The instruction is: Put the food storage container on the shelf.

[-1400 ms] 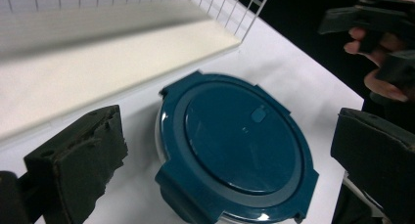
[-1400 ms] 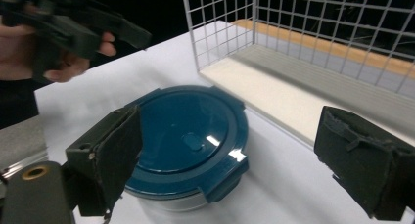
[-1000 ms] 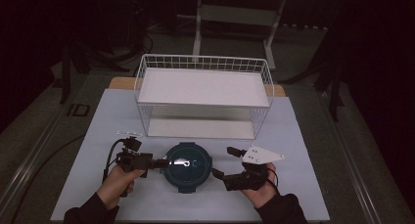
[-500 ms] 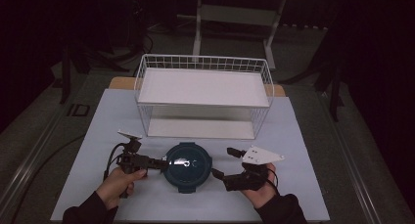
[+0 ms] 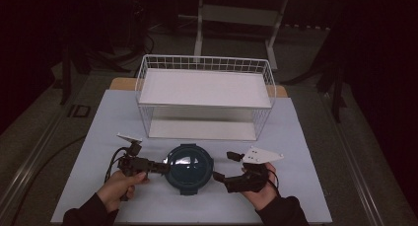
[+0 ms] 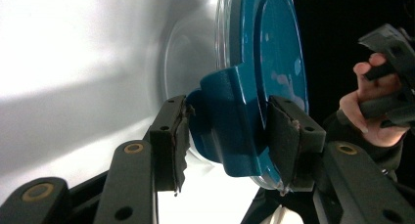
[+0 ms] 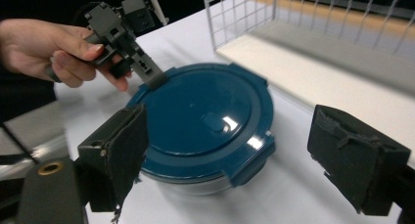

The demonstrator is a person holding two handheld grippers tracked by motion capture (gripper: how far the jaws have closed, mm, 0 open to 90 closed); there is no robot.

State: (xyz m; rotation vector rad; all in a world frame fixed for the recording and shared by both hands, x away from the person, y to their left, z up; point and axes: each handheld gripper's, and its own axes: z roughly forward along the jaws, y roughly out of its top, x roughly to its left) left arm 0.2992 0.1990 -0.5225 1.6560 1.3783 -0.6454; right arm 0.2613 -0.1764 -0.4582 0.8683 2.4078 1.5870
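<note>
A round clear container with a dark blue lid (image 5: 190,168) (image 7: 205,121) sits on the white table near its front edge. My left gripper (image 5: 165,167) (image 6: 228,105) reaches in from the left, and its jaws have just been closing. They now stand shut on the lid's blue latch tab (image 6: 227,131), with a pad pressed on each side. From the right gripper view, the left gripper (image 7: 151,77) meets the lid's far rim. My right gripper (image 5: 224,166) (image 7: 232,119) stands open beside the container's right edge, its pads apart from the lid.
A white wire basket shelf (image 5: 204,88) (image 7: 293,18) stands behind the container, with a white board on top and one below. The white table top (image 5: 305,137) stretches to both sides. Dark floor and a metal stand lie beyond.
My left gripper's jaws have closed from wide open onto the lid's left latch tab. The right gripper and the container have not moved.
</note>
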